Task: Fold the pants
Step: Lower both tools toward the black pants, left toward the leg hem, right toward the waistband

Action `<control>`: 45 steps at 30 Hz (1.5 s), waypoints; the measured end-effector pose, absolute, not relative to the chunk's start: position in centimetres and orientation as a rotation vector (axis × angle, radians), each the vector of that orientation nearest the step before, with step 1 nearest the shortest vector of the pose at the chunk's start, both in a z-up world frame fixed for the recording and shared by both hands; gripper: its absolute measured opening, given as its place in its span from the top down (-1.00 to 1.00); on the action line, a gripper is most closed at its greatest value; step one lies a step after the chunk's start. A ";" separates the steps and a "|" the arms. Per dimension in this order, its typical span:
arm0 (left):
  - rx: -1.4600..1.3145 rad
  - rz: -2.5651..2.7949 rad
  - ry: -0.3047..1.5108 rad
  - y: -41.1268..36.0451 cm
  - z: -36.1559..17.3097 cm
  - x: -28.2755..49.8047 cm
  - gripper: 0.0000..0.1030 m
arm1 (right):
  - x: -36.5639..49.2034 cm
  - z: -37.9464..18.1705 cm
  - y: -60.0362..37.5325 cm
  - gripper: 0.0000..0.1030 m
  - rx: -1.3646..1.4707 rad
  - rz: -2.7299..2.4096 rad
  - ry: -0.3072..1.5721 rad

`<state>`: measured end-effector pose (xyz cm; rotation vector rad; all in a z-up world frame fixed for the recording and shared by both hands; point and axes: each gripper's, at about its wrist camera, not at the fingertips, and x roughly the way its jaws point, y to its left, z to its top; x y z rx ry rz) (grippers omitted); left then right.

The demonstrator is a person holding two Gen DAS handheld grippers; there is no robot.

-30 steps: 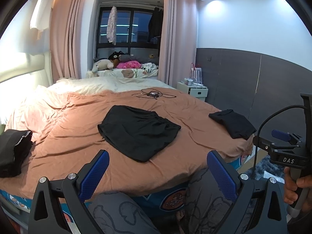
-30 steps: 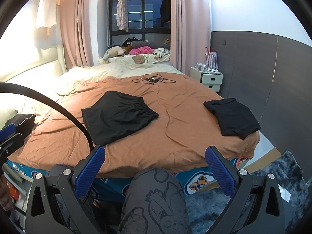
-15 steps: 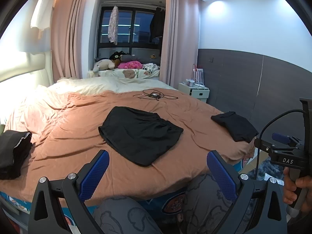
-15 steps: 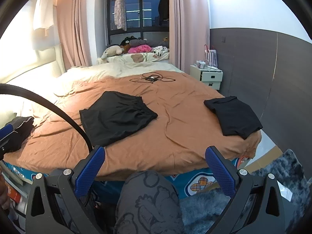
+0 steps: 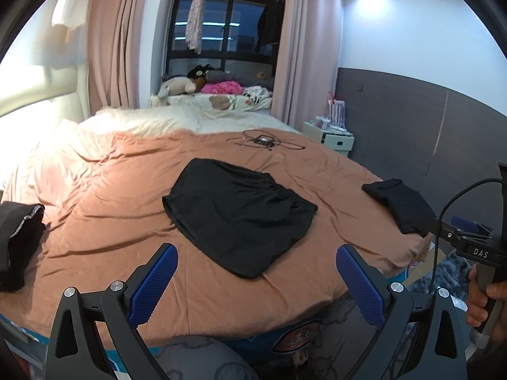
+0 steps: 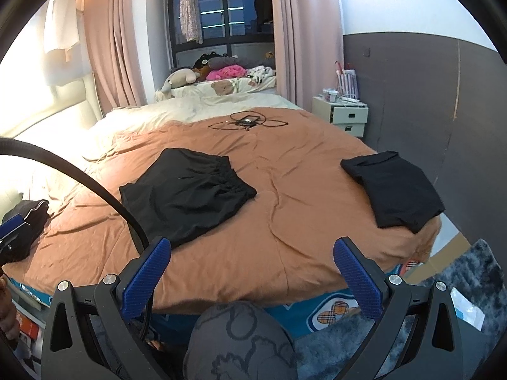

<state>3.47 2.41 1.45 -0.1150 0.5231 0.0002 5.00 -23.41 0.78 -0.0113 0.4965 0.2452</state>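
Black pants (image 5: 237,212) lie spread flat on the orange bed cover (image 5: 104,190), waistband toward the right; they also show in the right wrist view (image 6: 187,193). My left gripper (image 5: 256,272) is open and empty, held over the near bed edge, short of the pants. My right gripper (image 6: 252,264) is open and empty, over the near bed edge, right of the pants. A folded black garment (image 6: 396,186) lies at the bed's right edge, also in the left wrist view (image 5: 401,204).
A dark clothes pile (image 5: 17,247) sits at the bed's left edge. A device with cables (image 6: 247,122) lies farther back on the cover. A white nightstand (image 6: 340,115) stands at the right wall. My knees (image 6: 240,342) are below the grippers.
Both grippers have moved forward and up toward the bed; the pants look larger and closer. Nothing on the bed has moved.
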 end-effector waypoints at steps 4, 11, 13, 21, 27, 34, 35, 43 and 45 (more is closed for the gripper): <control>-0.144 0.010 0.567 3.4 0.3 5.7 -0.90 | 7.6 0.4 -23.3 -1.00 -0.001 0.255 0.523; -0.227 0.028 0.668 5.2 -2.4 9.7 -0.78 | 12.1 -0.2 -22.9 -0.73 -0.005 0.302 0.571; -0.263 0.027 0.706 5.7 -3.3 10.8 -0.69 | 13.7 -0.6 -23.1 -0.66 0.000 0.318 0.592; -0.364 0.068 0.805 7.3 -6.2 14.2 -0.63 | 19.1 -2.0 -24.3 -0.62 0.042 0.376 0.668; -0.452 0.101 0.865 8.1 -8.1 16.2 -0.54 | 22.3 -2.9 -25.1 -0.53 0.066 0.431 0.712; -0.606 0.149 0.934 9.2 -10.5 18.3 -0.39 | 25.8 -4.2 -26.1 -0.38 0.127 0.505 0.774; -0.623 0.157 0.940 9.2 -10.8 18.5 -0.39 | 26.2 -4.4 -26.4 -0.37 0.140 0.519 0.786; -0.758 0.185 0.957 9.2 -12.8 19.8 -0.15 | 28.8 -5.7 -28.3 -0.23 0.194 0.568 0.832; -0.784 0.200 0.947 9.3 -13.2 20.0 -0.15 | 29.1 -6.0 -28.2 -0.11 0.193 0.581 0.843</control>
